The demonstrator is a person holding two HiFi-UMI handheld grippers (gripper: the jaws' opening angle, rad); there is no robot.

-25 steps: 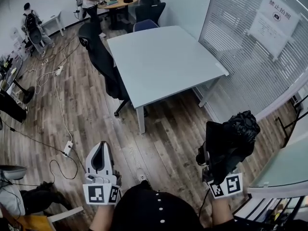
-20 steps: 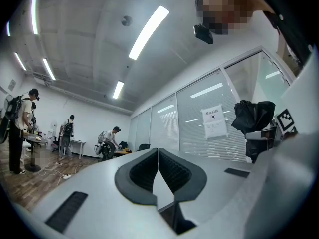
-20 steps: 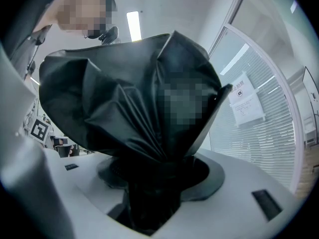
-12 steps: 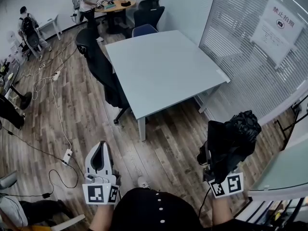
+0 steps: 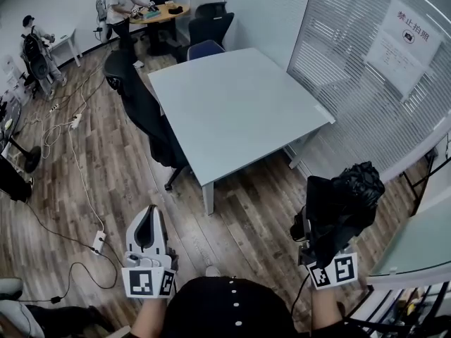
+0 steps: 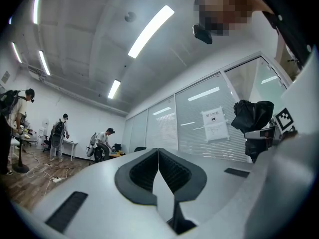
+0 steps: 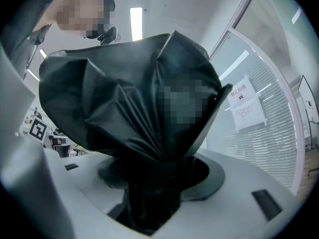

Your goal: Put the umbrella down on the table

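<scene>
Umbrella [image 5: 358, 189] in right gripper [image 5: 330, 220]; "禁止拍照" sign [image 5: 405, 37]

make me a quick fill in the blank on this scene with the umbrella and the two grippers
The right gripper is shut on the umbrella, whose fabric is ___. The left gripper, jaws together, holds ___. At the left edge of the pale table in the head view stands a dark office ___.
Missing words: black; nothing; chair.
</scene>
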